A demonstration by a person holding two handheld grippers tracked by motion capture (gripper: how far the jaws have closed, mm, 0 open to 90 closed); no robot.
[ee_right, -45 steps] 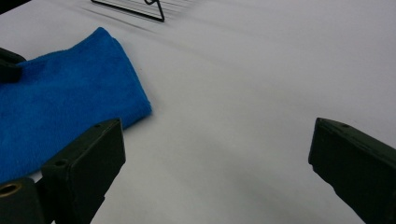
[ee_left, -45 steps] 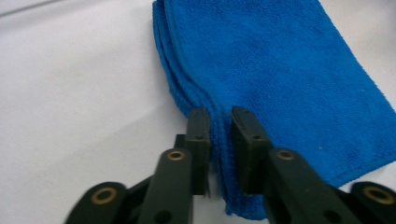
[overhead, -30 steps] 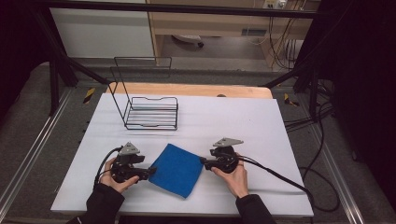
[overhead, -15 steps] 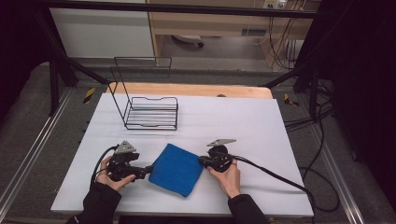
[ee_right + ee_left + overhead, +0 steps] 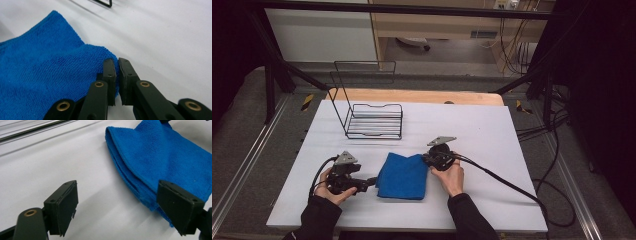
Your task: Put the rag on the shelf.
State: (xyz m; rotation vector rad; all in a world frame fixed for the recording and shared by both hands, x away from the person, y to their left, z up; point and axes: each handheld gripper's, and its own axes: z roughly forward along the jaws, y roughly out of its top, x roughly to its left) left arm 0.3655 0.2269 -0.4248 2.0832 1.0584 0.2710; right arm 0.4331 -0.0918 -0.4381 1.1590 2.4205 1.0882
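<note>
Cloth: blue terry cloth (image 5: 403,176), folded, lying flat on the white table (image 5: 492,125) near its front edge, between the two hands.
Right claw: right gripper (image 5: 428,159) at the cloth's 2 o'clock corner; jaws have just been closing and now stand pinched together on that corner, a slim seam left between the pads.
Right claw, close view: cloth corner (image 5: 110,53) bunched up and caught between the two black jaws of the right gripper (image 5: 117,82); the rest of the cloth spreads away toward 9 o'clock.
Left claw: left gripper (image 5: 371,182) at the cloth's 9 o'clock edge; jaws have just been opening and stand wide apart, released, gripping nothing.
Left claw, close view: left gripper (image 5: 117,207) with bare table between its jaws; folded cloth edge (image 5: 160,157) runs just behind the right-hand jaw, contact not clear.
Wire rack: black wire rack (image 5: 374,120) at 11 o'clock from the cloth, well apart, standing upright.
Hands: one on each gripper, dark sleeves entering from 6 o'clock.
</note>
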